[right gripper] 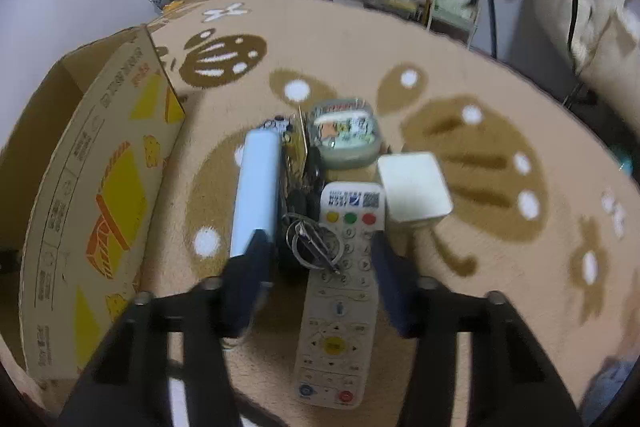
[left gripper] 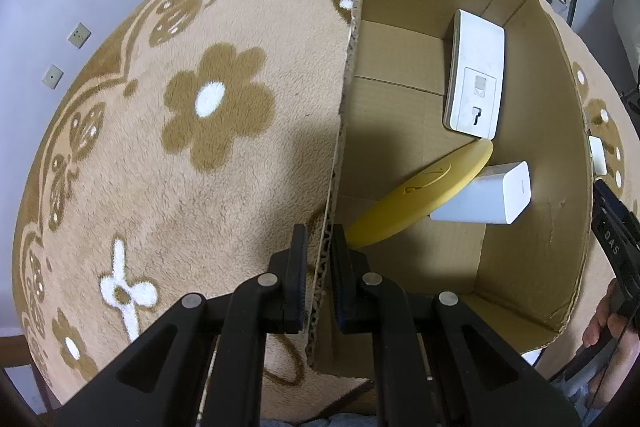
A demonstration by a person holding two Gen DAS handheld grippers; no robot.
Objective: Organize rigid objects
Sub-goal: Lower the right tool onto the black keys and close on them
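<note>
My left gripper (left gripper: 320, 231) is shut on the near side wall of an open cardboard box (left gripper: 348, 67), one pad inside and one outside. In the box lie a flat white device (left gripper: 476, 75), a yellow disc (left gripper: 424, 195) and a white block (left gripper: 492, 195), which props the disc up. My right gripper (right gripper: 320, 251) points down over a cluster on the beige cloth. Its jaws stand apart around a key ring (right gripper: 314, 247) and the top of a white remote (right gripper: 340, 307), and neither pad visibly presses on them. The left pad overlaps the end of a pale blue power bank (right gripper: 258, 187).
A white cube (right gripper: 412, 187), a clear-lidded tin (right gripper: 346, 135) and a small circuit board (right gripper: 294, 147) crowd the far side of the cluster. The printed box (right gripper: 100, 195) stands to its left. A person's hand (left gripper: 608, 323) shows at the right edge. Shelves line the back wall.
</note>
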